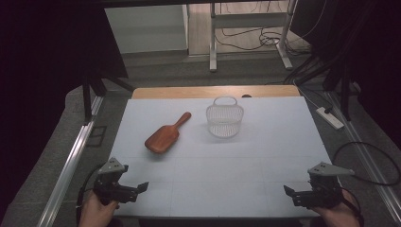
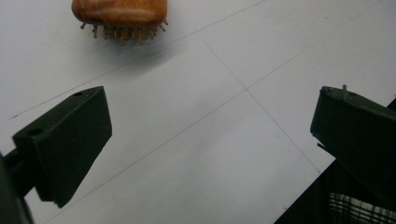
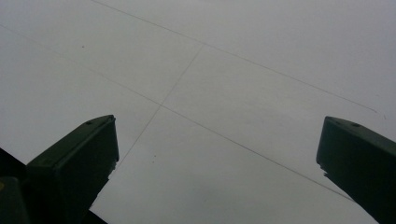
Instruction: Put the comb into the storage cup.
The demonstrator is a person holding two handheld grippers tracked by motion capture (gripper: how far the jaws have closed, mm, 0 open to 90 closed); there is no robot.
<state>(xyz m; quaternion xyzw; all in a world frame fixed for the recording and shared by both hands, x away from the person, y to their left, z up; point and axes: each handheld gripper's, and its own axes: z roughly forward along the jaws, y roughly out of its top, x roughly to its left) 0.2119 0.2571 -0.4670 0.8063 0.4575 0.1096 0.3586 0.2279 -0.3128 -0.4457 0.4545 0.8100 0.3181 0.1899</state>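
Observation:
A wooden hairbrush (image 1: 165,135) lies bristles down on the white table top (image 1: 217,165), left of centre, its handle pointing to the far right. Its head with short bristles also appears at the top of the left gripper view as the hairbrush (image 2: 119,14). A small white mesh basket (image 1: 224,120) with a handle stands upright to the brush's right. My left gripper (image 1: 135,189) rests near the front left edge, open and empty, well short of the brush. My right gripper (image 1: 291,193) sits near the front right edge, open, with bare table between its jaws.
A wooden strip (image 1: 215,91) runs along the table's far edge. Metal rails (image 1: 71,161) flank the table on both sides. A power strip (image 1: 329,117) and cables lie on the floor at the right. Table legs (image 1: 213,42) stand beyond.

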